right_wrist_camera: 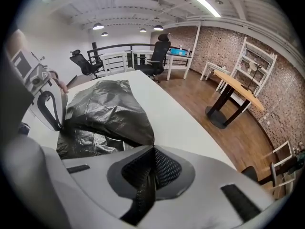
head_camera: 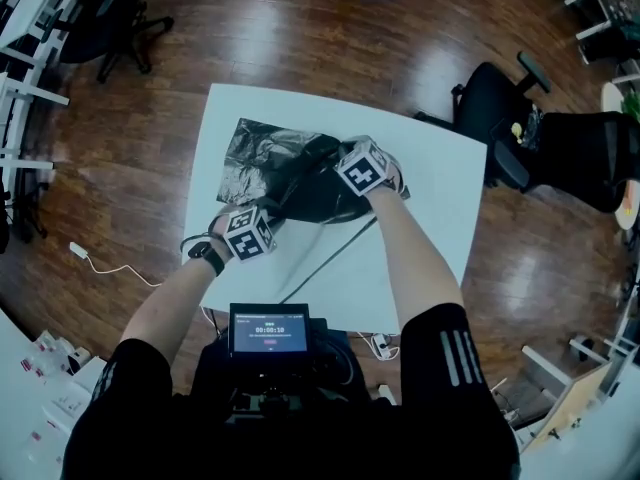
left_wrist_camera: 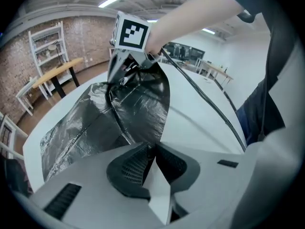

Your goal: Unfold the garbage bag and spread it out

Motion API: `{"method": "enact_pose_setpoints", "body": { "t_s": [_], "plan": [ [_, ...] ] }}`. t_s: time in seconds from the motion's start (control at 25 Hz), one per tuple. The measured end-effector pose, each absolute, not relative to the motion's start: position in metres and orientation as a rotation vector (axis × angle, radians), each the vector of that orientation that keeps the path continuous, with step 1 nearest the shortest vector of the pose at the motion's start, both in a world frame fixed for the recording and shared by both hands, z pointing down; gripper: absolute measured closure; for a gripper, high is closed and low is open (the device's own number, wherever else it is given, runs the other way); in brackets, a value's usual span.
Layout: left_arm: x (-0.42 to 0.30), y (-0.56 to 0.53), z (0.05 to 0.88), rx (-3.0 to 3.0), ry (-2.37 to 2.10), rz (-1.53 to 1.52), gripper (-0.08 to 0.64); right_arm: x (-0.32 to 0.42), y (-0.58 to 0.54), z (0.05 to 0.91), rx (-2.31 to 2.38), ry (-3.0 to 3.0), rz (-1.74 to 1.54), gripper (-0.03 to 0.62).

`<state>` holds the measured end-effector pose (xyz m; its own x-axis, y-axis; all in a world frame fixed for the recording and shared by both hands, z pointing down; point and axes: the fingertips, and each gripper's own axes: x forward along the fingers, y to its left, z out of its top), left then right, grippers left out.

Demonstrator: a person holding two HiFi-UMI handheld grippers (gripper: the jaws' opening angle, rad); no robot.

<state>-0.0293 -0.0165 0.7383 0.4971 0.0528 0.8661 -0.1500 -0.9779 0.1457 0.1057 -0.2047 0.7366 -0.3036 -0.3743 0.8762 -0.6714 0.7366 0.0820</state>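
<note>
A black garbage bag [head_camera: 262,158] lies crumpled and partly unfolded on the white table [head_camera: 430,198]. My left gripper [head_camera: 272,215] is at the bag's near edge, shut on a corner of the film [left_wrist_camera: 143,104]; in its own view the bag runs right into the left gripper [left_wrist_camera: 153,149]. My right gripper [head_camera: 335,158] is over the bag's right part, and the left gripper view shows its marker cube [left_wrist_camera: 131,30] lifting a fold. In the right gripper view, film passes between the shut jaws of the right gripper [right_wrist_camera: 153,149], and the bag [right_wrist_camera: 105,109] bulges beyond them.
A thin black cable [head_camera: 335,251] crosses the table's near half. A black office chair [head_camera: 500,118] stands at the table's right, another chair [head_camera: 105,18] at far left. A screen device [head_camera: 268,333] hangs at my chest. Wooden floor surrounds the table.
</note>
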Motion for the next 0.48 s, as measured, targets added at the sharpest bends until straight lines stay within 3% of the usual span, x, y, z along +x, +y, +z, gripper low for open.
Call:
{"method": "enact_pose_setpoints", "body": {
  "t_s": [0.16,0.48],
  "plan": [
    [-0.031,-0.018,0.739,2.539,-0.098,1.486,0.511,0.107,-0.206,0.729,0.821,-1.945,0.371,0.527],
    [-0.025,-0.029,0.718,2.589,-0.179,1.421,0.511,0.094,-0.198,0.659,0.939,-2.164,0.390,0.485]
  ]
}}
